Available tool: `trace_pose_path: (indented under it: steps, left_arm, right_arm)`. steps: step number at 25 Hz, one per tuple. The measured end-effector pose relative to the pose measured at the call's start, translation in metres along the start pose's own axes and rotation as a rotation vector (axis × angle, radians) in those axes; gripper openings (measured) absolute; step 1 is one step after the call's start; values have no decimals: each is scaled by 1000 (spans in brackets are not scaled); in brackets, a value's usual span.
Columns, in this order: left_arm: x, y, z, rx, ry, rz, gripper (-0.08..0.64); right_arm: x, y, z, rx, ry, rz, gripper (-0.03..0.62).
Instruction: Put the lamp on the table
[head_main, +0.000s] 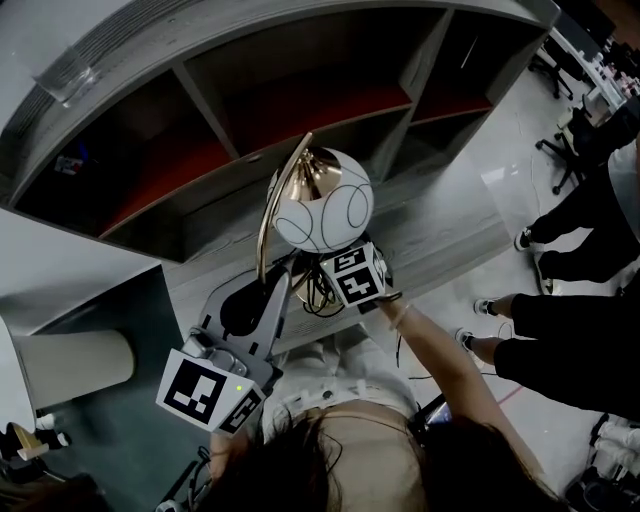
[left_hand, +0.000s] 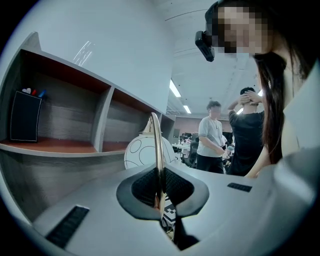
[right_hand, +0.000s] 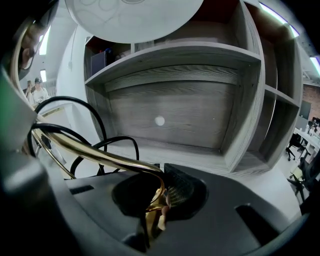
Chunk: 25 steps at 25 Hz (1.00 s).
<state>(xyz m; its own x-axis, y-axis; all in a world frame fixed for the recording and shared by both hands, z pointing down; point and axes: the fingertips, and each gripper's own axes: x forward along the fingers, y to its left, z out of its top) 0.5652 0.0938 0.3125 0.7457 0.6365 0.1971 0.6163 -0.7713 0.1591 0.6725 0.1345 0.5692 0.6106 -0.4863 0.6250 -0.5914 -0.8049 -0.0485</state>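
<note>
The lamp has a white globe shade (head_main: 322, 213) with thin line markings and a curved gold stem (head_main: 265, 225). It hangs in the air in front of the shelf unit. My left gripper (head_main: 272, 290) is shut on the gold stem (left_hand: 158, 150), which rises upright between its pads, with the globe (left_hand: 141, 152) just behind. My right gripper (head_main: 318, 283) sits under the globe, its marker cube (head_main: 352, 275) facing up. It is shut on a bent part of the gold stem (right_hand: 95, 151) close to the pads. The shade (right_hand: 135, 15) hangs overhead there. The lamp's black cable (right_hand: 80, 105) loops at the left.
A grey wooden shelf unit (head_main: 300, 100) with reddish compartment floors stands directly ahead. A pale tabletop (head_main: 70, 265) lies at the left, with a beige cylinder (head_main: 72, 365) below it. People (head_main: 575, 235) stand at the right on the light floor, with office chairs (head_main: 570, 140) beyond them.
</note>
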Motion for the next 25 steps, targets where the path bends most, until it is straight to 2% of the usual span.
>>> trace_pose_path:
  steps: [25]
  left_arm:
    - [47, -5, -24, -22, 22, 86, 17]
  right_arm:
    - [23, -44, -22, -55, 35, 43, 40]
